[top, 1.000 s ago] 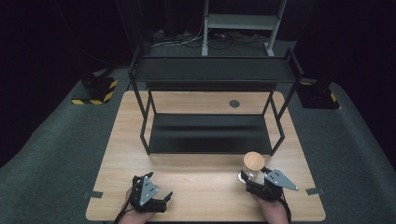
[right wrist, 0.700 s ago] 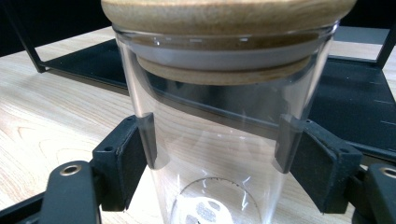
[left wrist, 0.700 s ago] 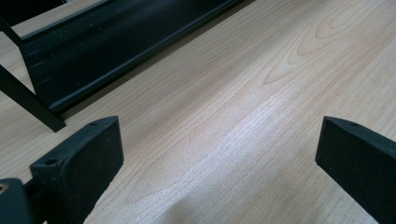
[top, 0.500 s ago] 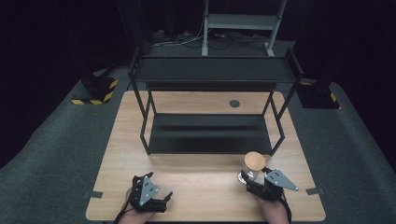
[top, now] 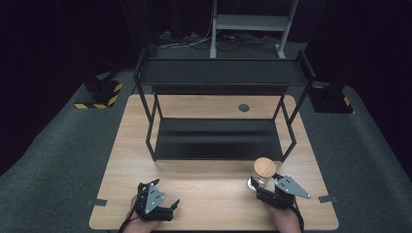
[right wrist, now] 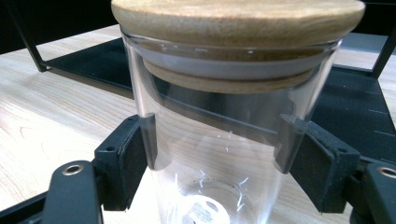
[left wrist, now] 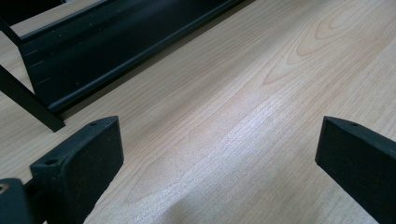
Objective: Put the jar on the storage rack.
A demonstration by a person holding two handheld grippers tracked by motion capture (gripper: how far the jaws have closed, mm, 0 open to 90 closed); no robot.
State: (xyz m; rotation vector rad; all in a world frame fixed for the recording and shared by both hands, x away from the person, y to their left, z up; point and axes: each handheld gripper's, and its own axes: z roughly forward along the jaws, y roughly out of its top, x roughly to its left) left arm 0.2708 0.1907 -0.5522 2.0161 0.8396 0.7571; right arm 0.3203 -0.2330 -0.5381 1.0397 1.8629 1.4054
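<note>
The right tongs (top: 257,187) grip a clear glass jar (right wrist: 219,154) with a wooden lid (top: 265,167), their pads pressed on both sides of the glass just below the lid. The jaws have just been closing on it. In the high view, the jar stands upright on the worktop (top: 209,187) at the lower right of the frame, just in front of the black metal shelf rack (top: 218,138). The left tongs (top: 170,208), at the lower left, stand wide open over bare wood.
</note>
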